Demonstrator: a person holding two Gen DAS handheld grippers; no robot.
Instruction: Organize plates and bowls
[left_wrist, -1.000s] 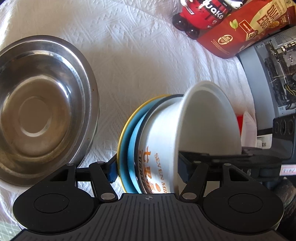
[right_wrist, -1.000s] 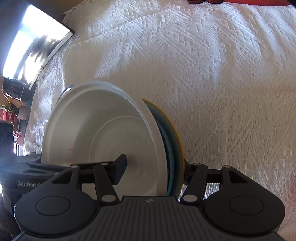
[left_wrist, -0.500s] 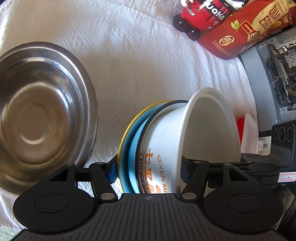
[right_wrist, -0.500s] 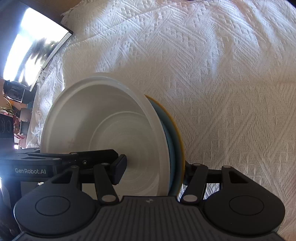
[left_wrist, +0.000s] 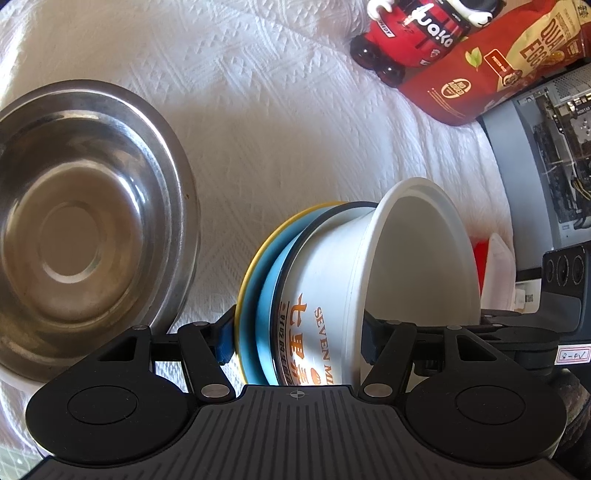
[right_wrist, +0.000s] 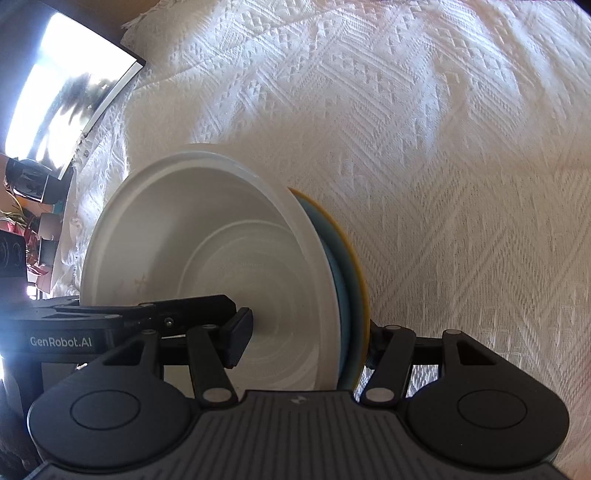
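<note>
A stack of a white bowl with orange print, a blue plate and a yellow plate is held on edge above the white cloth. My left gripper is shut on the stack, one finger under the yellow plate, one inside the bowl. My right gripper is shut on the same stack from the other side; the white bowl, blue plate and yellow plate show there. A large steel bowl lies on the cloth to the left of the stack.
A red toy bottle and a red snack bag lie at the far right. A grey computer case stands at the right edge. A shiny tray lies at the far left of the cloth.
Both grippers have carried the stack a little lower and closer to the cloth. The steel bowl has shifted down in the left wrist view. The grip is unchanged.
</note>
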